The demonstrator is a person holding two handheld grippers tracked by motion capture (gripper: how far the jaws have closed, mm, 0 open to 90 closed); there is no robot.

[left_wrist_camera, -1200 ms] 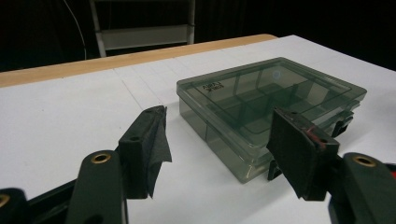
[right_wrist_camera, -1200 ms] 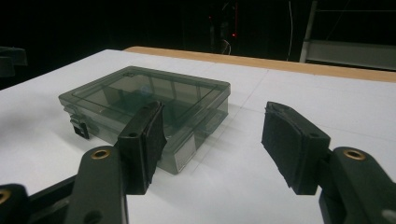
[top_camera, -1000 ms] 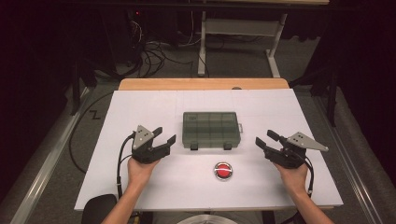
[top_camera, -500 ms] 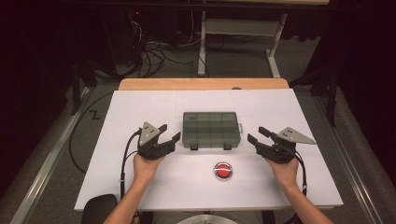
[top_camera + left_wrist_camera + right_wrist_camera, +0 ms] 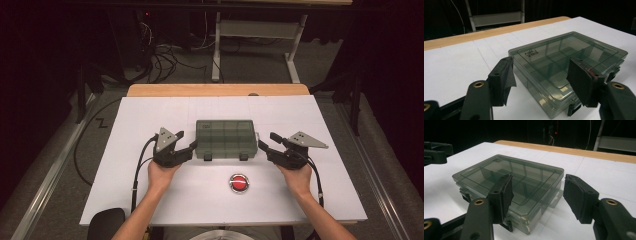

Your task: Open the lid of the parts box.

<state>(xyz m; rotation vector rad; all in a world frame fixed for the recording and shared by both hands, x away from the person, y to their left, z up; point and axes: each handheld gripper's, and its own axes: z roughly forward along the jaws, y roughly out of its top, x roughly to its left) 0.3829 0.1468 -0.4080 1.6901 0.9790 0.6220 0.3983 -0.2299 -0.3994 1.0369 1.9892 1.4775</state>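
While your left gripper [image 5: 184, 146] and right gripper [image 5: 266, 145] flank the closed compartment box [image 5: 226, 138] mid-frame, both jaws stand wide, gripping nothing.

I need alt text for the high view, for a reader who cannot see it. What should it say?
A closed, smoky-green compartment box lies on a white table, with an open left gripper and an open right gripper close at its two ends. A small red round object lies in front of the box, between the person's forearms.
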